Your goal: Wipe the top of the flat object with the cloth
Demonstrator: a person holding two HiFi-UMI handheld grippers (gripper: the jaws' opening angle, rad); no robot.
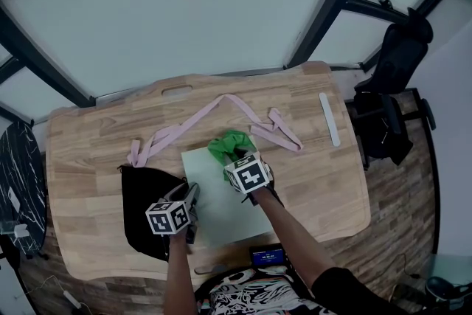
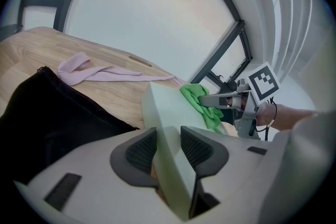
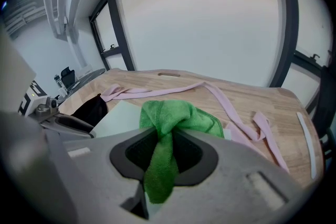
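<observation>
Two grippers work one pale-green board (image 1: pixel 214 214) mid-table (image 1: pixel 88 136).

Head view: L gripper (image 1: pixel 191 194) is at the board's left edge. R gripper (image 1: pixel 237 156) is over the board's far end, w/ a green cloth (image 1: pixel 230 144) bunched on the board's top there. Black fabric (image 1: pixel 140 206) lies against the board's left side. Pink strap (image 1: pixel 221 103) loops across the table beyond the board's far end. White strip (image 1: pixel 329 118) is well right of the board. Small screen (image 1: pixel 268 257) is just past the board's near edge. Chair (image 1: pixel 398 55) stands off-table, far right of the board.

Left gripper view: the L gripper (image 2: pixel 169 149) jaws are clamped on the board (image 2: pixel 168 113) edge, one pad each side. The cloth (image 2: pixel 202 105) sits at the board's far end w/ the R gripper (image 2: pixel 218 99) on it. Black fabric (image 2: pixel 52 118) left of the board covers much of the table.

Right gripper view: the R gripper (image 3: pixel 164 157) jaws are pinched on a fold of cloth (image 3: pixel 173 118). The rest is heaped ahead, covering part of the board (image 3: pixel 118 115). The strap (image 3: pixel 226 102) lies beyond the board, and the L gripper (image 3: pixel 63 123) is at its left edge.
</observation>
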